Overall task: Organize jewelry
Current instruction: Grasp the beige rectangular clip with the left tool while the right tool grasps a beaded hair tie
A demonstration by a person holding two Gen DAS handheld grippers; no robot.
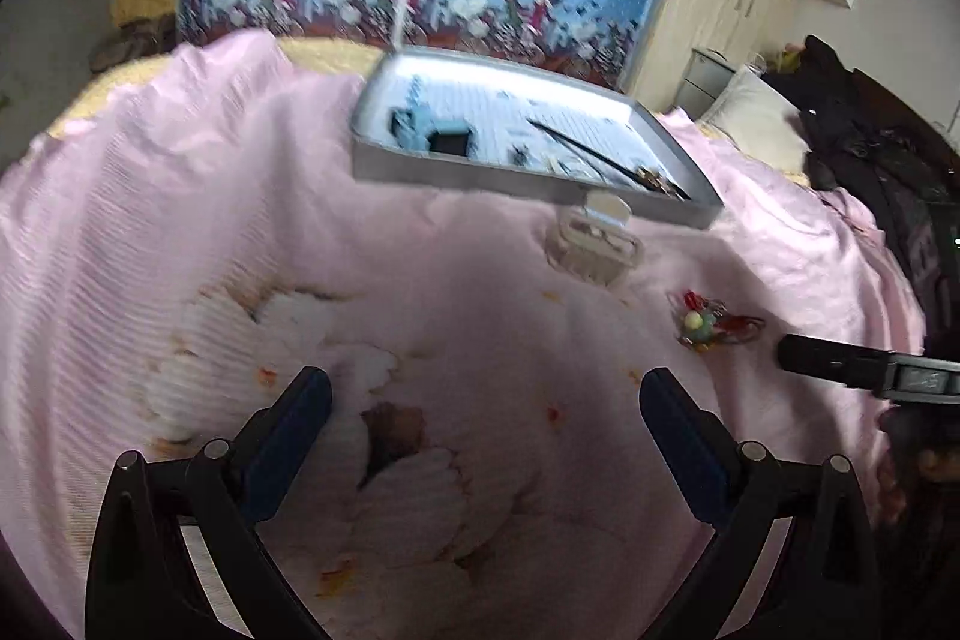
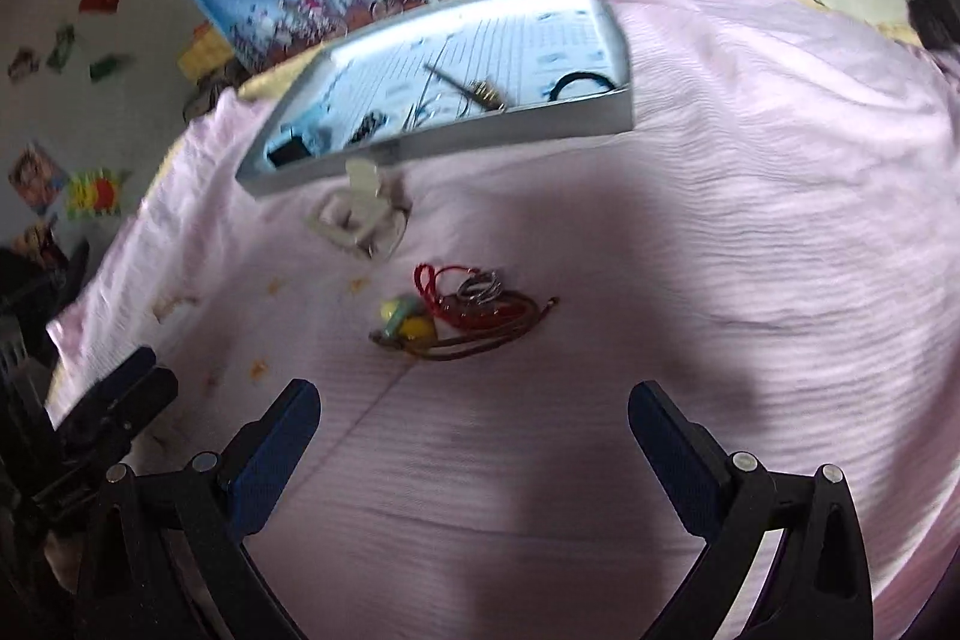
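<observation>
L gripper (image 1: 486, 412) wide open, empty, idling over pink bedspread (image 1: 180, 220) | grey tray (image 2: 444, 145) at far edge w/ bits already in, prob the drop spot | jewelry pile (image 2: 462, 307) loose on the spread near clear clip (image 2: 360, 220) | R gripper (image 2: 474, 424) wide open, empty, facing pile, prob next grab

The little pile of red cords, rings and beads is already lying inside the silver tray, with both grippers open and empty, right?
Not quite. The pile of cords, rings and beads lies on the pink bedspread, in front of the silver tray and apart from it, as the right wrist view shows. The rest holds: the left gripper and right gripper are both open and empty.
</observation>
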